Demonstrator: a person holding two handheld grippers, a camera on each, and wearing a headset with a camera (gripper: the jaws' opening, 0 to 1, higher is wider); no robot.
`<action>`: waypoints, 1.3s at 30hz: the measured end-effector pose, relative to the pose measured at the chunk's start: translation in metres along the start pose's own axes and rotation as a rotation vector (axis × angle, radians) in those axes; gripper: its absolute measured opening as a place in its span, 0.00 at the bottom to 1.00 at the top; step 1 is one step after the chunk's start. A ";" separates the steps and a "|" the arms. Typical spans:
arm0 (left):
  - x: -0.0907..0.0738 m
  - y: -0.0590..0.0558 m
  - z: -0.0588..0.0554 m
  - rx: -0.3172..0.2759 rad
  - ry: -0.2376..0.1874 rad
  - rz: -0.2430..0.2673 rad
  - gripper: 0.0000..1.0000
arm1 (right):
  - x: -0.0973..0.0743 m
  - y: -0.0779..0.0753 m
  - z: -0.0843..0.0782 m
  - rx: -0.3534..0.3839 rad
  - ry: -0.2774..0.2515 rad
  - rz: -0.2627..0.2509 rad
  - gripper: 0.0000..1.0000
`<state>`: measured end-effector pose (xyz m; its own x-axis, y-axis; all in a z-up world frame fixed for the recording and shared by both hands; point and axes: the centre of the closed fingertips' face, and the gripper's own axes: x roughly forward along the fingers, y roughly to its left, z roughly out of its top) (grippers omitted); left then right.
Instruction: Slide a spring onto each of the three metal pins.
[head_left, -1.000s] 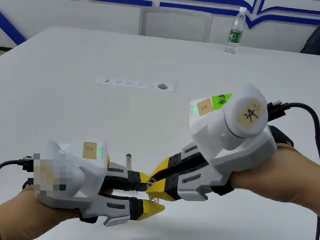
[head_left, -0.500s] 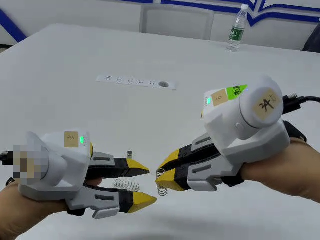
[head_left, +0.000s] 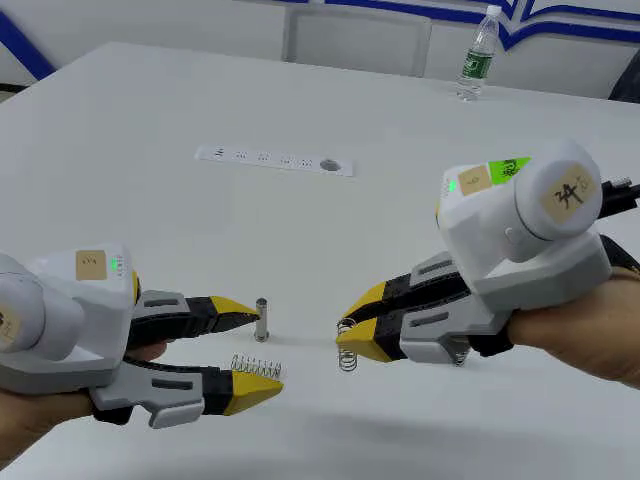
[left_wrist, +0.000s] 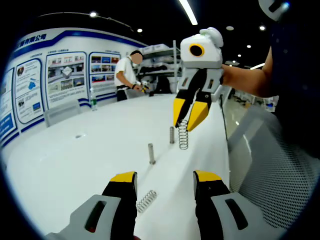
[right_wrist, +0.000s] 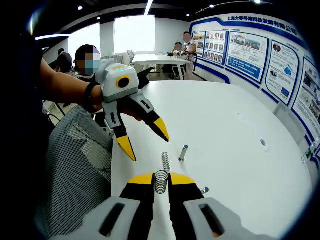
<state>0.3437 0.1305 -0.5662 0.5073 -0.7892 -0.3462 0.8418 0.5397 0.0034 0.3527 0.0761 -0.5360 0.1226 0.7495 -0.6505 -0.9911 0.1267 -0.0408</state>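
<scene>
Metal: two free springs (left_wrist: 146, 200) (left_wrist: 183, 135), two pins (left_wrist: 150, 153) (left_wrist: 171, 135)

White table (head_left: 150, 120), inset power strip (head_left: 272, 160), water bottle (head_left: 478, 55), poster-lined wall (right_wrist: 245, 50), ceiling strip lights (left_wrist: 189, 11)

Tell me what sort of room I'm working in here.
Probably an exhibition or demo hall with a meeting area: blue-framed printed display boards line the wall, and the large white table has a long white power strip on it.

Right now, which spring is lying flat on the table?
The loose spring just ahead of the open left gripper. It lies on its side on the table, while the held spring hangs upright from the shut right gripper.
</scene>
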 end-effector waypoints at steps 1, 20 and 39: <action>-0.001 0.001 0.000 -0.004 -0.001 0.006 0.47 | -0.001 -0.002 0.000 0.003 -0.001 -0.004 0.11; -0.023 0.022 -0.018 -0.079 -0.007 0.124 0.57 | -0.009 -0.036 -0.006 0.065 -0.064 -0.124 0.11; -0.023 0.023 -0.017 -0.097 -0.016 0.143 0.60 | -0.006 -0.078 -0.015 0.125 -0.175 -0.286 0.11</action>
<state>0.3484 0.1667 -0.5742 0.6241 -0.7064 -0.3339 0.7394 0.6721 -0.0396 0.4285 0.0518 -0.5403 0.4119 0.7710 -0.4857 -0.9028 0.4178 -0.1023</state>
